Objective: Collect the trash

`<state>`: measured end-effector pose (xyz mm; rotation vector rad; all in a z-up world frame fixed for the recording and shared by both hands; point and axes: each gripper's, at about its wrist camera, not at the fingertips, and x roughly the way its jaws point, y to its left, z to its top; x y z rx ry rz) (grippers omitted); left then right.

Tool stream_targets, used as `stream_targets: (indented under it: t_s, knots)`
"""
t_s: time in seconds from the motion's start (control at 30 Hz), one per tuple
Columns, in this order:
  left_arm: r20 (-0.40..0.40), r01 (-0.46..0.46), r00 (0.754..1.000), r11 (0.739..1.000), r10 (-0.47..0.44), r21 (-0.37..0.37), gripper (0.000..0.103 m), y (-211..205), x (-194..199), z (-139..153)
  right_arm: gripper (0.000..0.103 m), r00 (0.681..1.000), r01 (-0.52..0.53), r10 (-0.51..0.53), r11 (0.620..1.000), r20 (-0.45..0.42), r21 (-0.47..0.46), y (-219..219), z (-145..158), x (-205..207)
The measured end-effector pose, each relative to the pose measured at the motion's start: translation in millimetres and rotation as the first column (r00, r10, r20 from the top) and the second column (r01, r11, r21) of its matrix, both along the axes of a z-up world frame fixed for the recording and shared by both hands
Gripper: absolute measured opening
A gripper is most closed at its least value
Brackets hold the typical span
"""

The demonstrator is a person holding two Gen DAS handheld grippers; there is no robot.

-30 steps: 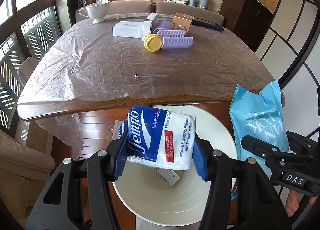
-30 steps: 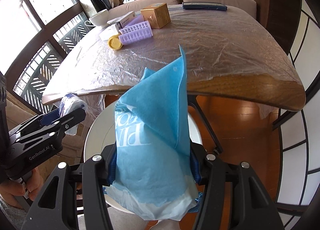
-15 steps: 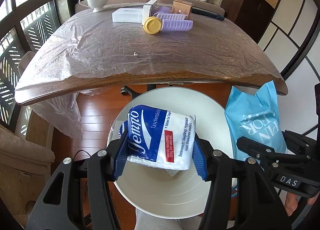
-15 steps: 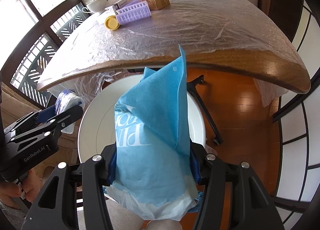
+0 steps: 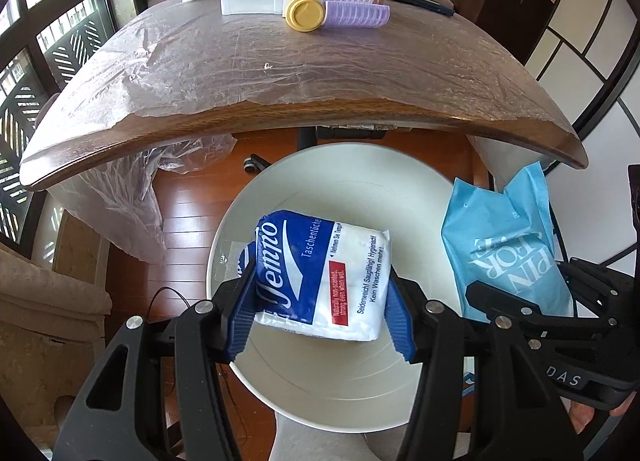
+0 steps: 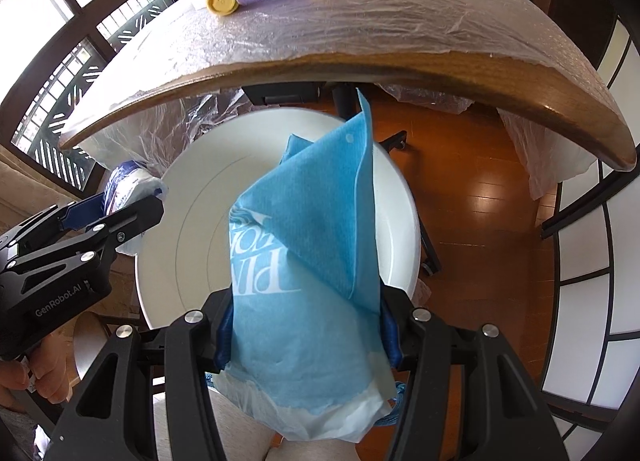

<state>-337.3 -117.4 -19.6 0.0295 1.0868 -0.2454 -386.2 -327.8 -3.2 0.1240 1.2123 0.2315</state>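
Left hand-held gripper point(image 5: 320, 311): clamped on a tissue pack point(image 5: 320, 281), blue pads pressed against both short sides. Pack held directly above the open mouth of a white bin point(image 5: 348, 373) (no contact with rim or wall visible).

Right hand-held gripper point(image 6: 306, 335): clamped on a crumpled blue bag point(image 6: 308, 261); bag standing up between the pads, tip reaching toward the bench edge, lower white part hanging behind the pads. Positioned over the bin's right half, as seen from the left wrist view.

Clearances: front edge of the bench point(image 5: 304, 117) just beyond the bin's far rim, curved and overhanging. Loose plastic sheet point(image 5: 132, 197) drooping off the left corner, near the bin but apart from it. Bare wooden floor point(image 5: 180, 221) open to the left of the bin; chair legs and a caster under the bench behind it.

Compared with one second earlier: more of the bin mouth visible beneath both items, bench edge higher in frame, both grippers lower and tilted further down. Grip on pack and bag unchanged.
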Motion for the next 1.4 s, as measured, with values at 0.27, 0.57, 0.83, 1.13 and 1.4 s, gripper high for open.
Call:
stream_targets:
  t_s: [0.27,0.57,0.83,1.13,1.4]
  knots:
    - [-0.022,0.008,1.000,1.000,-0.008,0.010,0.056,0.1,-0.1,-10.4,0.054,1.000,-0.007,0.007,1.000,-0.025,-0.012,6.5,-9.2,4.6]
    - [-0.046,0.012,0.999,1.000,-0.011,0.014,0.056,0.0,3.9,-19.8,0.054,0.999,-0.016,0.015,1.000,-0.050,-0.020,14.5,-16.7,12.5]
    - [-0.067,0.024,0.997,0.999,-0.023,0.025,0.056,-0.3,8.7,-30.1,0.054,0.998,-0.022,0.020,0.999,-0.059,-0.027,16.4,-22.5,17.9]
    - [-0.103,0.045,0.994,0.998,-0.041,0.038,0.056,2.6,13.1,-45.4,0.054,0.997,-0.018,0.016,0.999,-0.075,-0.032,16.3,-28.7,22.2]
    - [-0.118,0.065,0.991,0.997,-0.059,0.046,0.056,1.7,17.7,-51.7,0.054,0.997,-0.005,0.003,1.000,-0.081,-0.029,14.3,-30.9,27.8]
